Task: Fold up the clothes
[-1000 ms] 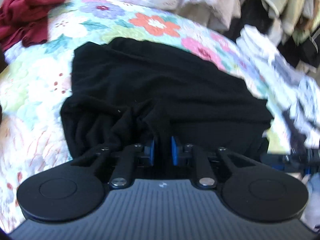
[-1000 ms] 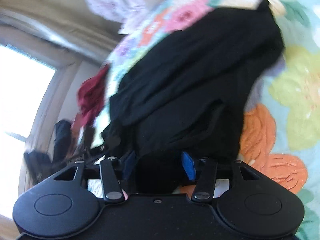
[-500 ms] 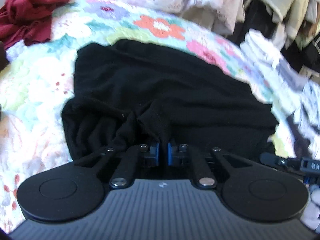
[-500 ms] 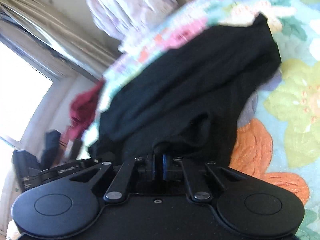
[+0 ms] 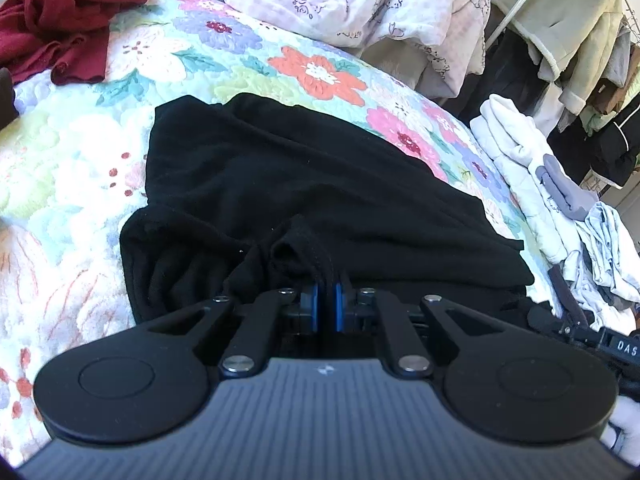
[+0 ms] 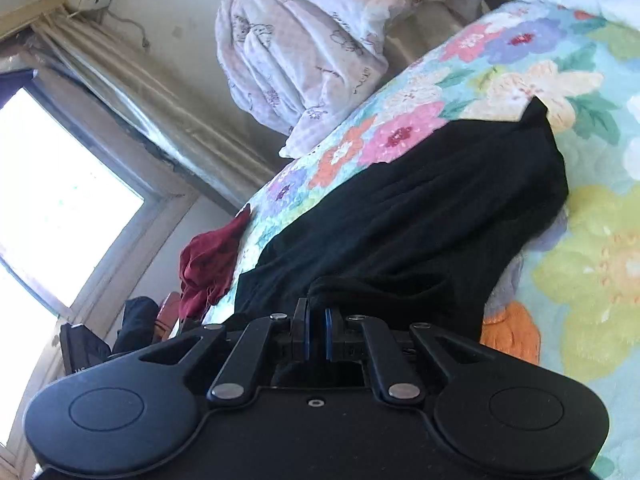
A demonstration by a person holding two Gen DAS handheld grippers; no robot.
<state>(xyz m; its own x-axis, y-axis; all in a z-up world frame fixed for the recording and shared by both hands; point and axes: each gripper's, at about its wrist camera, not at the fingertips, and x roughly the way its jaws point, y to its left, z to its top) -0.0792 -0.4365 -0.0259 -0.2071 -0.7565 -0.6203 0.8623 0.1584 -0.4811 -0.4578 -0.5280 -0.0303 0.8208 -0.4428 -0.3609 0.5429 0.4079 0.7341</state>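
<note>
On the floral quilted bed (image 5: 132, 56), both grippers, left gripper (image 5: 327, 307) and right gripper (image 6: 317, 332), pinch the limp, soft black knit garment's (image 5: 304, 176) near hem; it'll sag between them.

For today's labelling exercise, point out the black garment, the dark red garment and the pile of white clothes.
black garment (image 5: 304, 184): left wrist view, on its flat middle.
dark red garment (image 5: 60, 20): left wrist view, on its crumpled centre.
pile of white clothes (image 5: 516, 152): left wrist view, on the top folded piece.

One black garment (image 5: 304, 184) and one red garment (image 5: 60, 28) lie on one floral quilt (image 5: 80, 184). Two grippers, left (image 5: 327, 307) and right (image 6: 317, 330).
</note>
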